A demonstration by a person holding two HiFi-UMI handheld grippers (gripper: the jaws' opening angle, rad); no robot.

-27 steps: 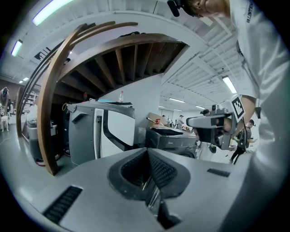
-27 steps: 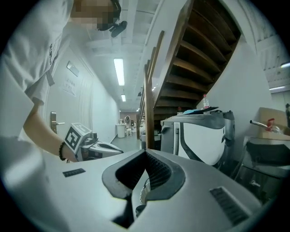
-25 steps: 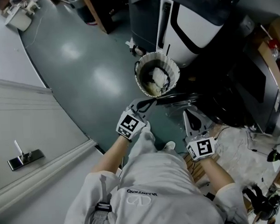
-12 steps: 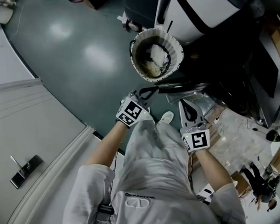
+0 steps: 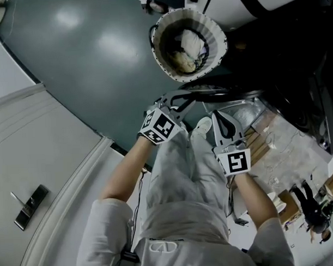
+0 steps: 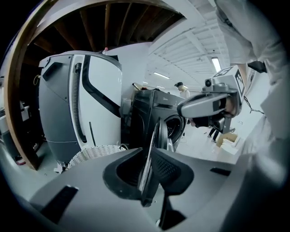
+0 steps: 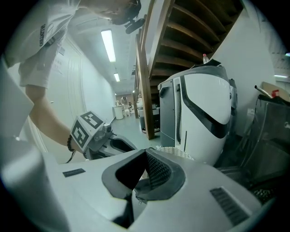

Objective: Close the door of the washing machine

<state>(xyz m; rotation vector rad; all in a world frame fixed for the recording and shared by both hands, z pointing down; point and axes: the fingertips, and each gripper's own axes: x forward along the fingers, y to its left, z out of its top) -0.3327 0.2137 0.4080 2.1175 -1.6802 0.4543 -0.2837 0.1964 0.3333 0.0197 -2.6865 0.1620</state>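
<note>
Left gripper (image 5: 184, 99): held low, jaws a little apart and just been opening. The door's (image 6: 161, 133) thin edge shows in the gap; contact with the pads not clear. The door stands open, swung out from the dark washing machine (image 6: 145, 113) and seen edge-on. White ribbed basket (image 5: 222, 46) with laundry sits on the floor just beside it. Right gripper (image 5: 219, 118): jaws together, nothing between them, close to the right of the left one, near the door.

Ceiling strip lights (image 7: 108, 44) give cool, even brightness, glaring off the glossy floor (image 5: 88, 78); the washing machine (image 6: 145, 108) sits in shadow. Both gripper views bow, corners black.
</note>
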